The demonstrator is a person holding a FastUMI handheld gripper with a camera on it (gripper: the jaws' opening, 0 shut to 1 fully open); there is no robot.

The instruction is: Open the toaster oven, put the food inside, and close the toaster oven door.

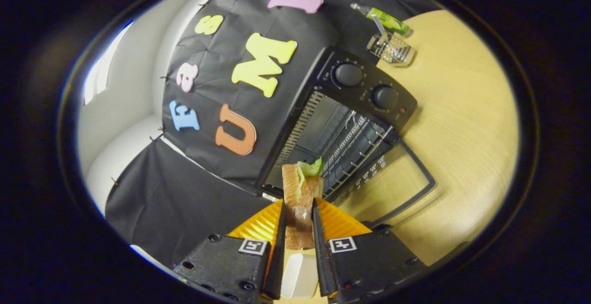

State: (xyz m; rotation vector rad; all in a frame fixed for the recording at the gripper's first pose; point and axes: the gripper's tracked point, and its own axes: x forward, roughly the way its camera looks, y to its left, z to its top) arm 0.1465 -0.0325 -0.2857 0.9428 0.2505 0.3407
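A sandwich (301, 202) of brown bread with a green leaf at its tip is held between my two fingers; the gripper (299, 211) is shut on it. Just beyond the sandwich stands the black toaster oven (364, 89), tilted in my view, with two round knobs on its panel. Its glass door (392, 181) hangs fully open, lying flat over the wooden table. The wire rack (351, 149) inside is bare. The sandwich's tip is at the mouth of the oven, in front of the rack.
The wooden table (461, 124) stretches past the oven. A small wire shopping cart (391, 47) and a green bottle (385, 20) stand behind the oven near the wall. A white dish (298, 274) lies below my fingers.
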